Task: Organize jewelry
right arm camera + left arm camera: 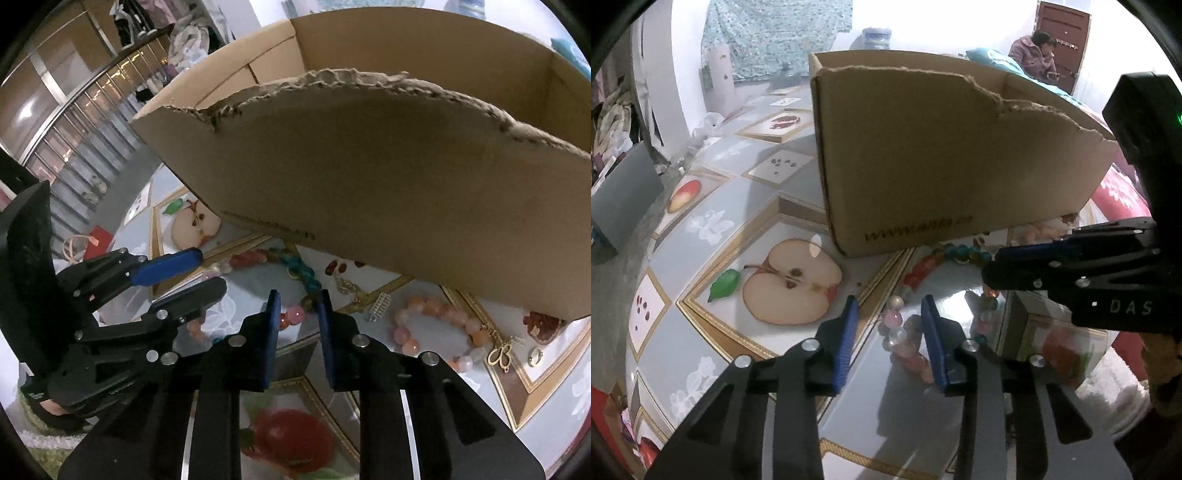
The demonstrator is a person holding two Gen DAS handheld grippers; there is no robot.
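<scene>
Cardboard box (945,155) stands behind a bead necklace (905,332) that both narrowed tools straddle, grip unclear.

Matt brown cardboard box (923,155) with rough torn rim, glossy fruit-print tabletop (738,206), shiny translucent bead bracelet (436,328), ribbed blue gripper pads (846,343)

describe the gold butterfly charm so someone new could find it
Start at the torn cardboard box on the fruit-patterned table. In front of its right end lies a peach and pink bead bracelet. The gold butterfly charm lies at that bracelet's right end: flat openwork metal, not a round bead.
</scene>
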